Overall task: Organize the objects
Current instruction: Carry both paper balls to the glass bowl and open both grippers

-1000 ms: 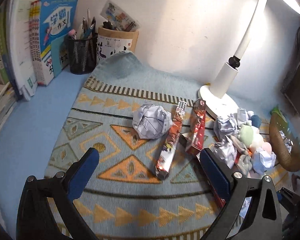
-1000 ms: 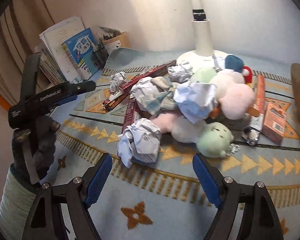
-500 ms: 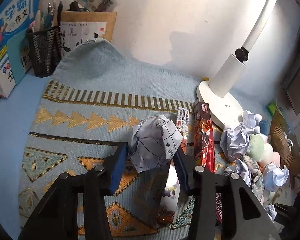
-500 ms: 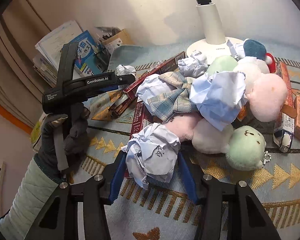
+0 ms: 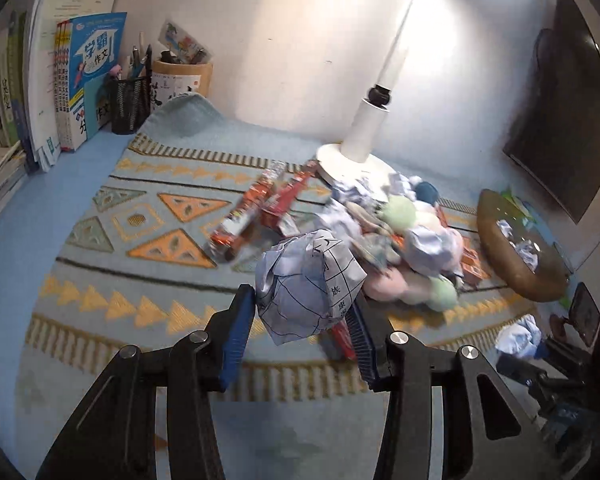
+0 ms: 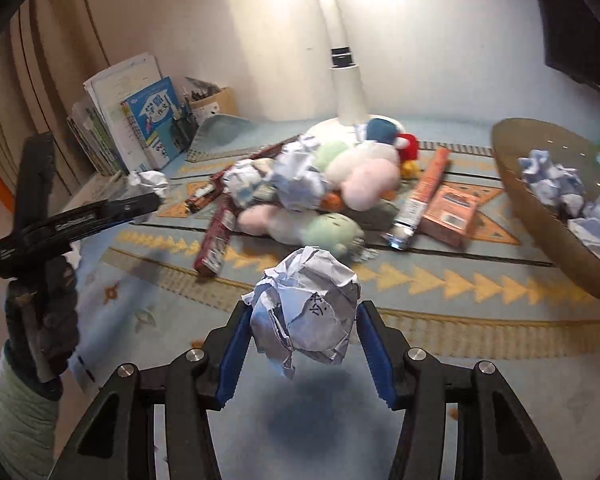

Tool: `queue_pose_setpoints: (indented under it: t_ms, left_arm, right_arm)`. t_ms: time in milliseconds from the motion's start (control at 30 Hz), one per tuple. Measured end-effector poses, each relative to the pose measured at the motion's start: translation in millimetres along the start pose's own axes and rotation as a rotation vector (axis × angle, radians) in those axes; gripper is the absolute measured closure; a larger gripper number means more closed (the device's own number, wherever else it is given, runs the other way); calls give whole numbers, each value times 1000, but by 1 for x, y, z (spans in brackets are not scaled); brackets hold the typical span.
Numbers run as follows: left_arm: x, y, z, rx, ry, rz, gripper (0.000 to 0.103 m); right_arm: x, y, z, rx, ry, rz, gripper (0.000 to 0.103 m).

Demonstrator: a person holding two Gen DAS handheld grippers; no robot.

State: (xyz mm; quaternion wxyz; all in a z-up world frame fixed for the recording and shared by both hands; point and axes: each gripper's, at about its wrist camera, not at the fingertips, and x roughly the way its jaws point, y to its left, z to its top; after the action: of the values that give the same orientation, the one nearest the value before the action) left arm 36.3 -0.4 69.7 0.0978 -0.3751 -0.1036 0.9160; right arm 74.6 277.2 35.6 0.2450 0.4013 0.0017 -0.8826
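The left gripper has its blue fingers closed on a crumpled sheet of gridded paper, held above the patterned mat. The right gripper likewise pinches its own paper ball, lifted over the near edge of the mat. Judging by the paper wads already lying in the brown bowl at the right, both balls probably belong there.

The grip is the weak point: each ball is loose and springy, caught only at its sides, so a quick swing could let it slip out. The two grippers heading for one bowl could also collide, or a low pass could brush the heap of plush toys and snack packets.

The bowl's far side is cut off in both views. What lies under the heap is hidden, and the left view is blurred.
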Motion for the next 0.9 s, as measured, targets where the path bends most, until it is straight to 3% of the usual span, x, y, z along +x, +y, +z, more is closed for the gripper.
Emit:
queue_pose_setpoints:
  t_ms: [100,200,267,400,467,700,900]
  left_arm:
    - [-1,-27,-24,18,3,3,60]
    - [13,-39,-39,25,11,3,59]
    - [24,-46,-46,66,39,28,58]
    - [30,-56,-48,131,70,42,57]
    - [34,-59,-50,147,91,56,56]
    - [37,-72,-56,221,91,131,54]
    - [36,-70,-55,198,86,133,54]
  right_arm:
    - [-1,-30,-16,-55,37,-123,50]
    - [5,-57,-29,-25,89,-114,48]
    - [8,-61,-30,-8,113,-79,32]
    - [17,-45,-31,-88,138,-135,22]
    - [21,-35,-34,-144,154,-154,12]
    - [19,-40,-33,-118,161,-118,11]
    - [20,-42,-30,-108,166,-83,5]
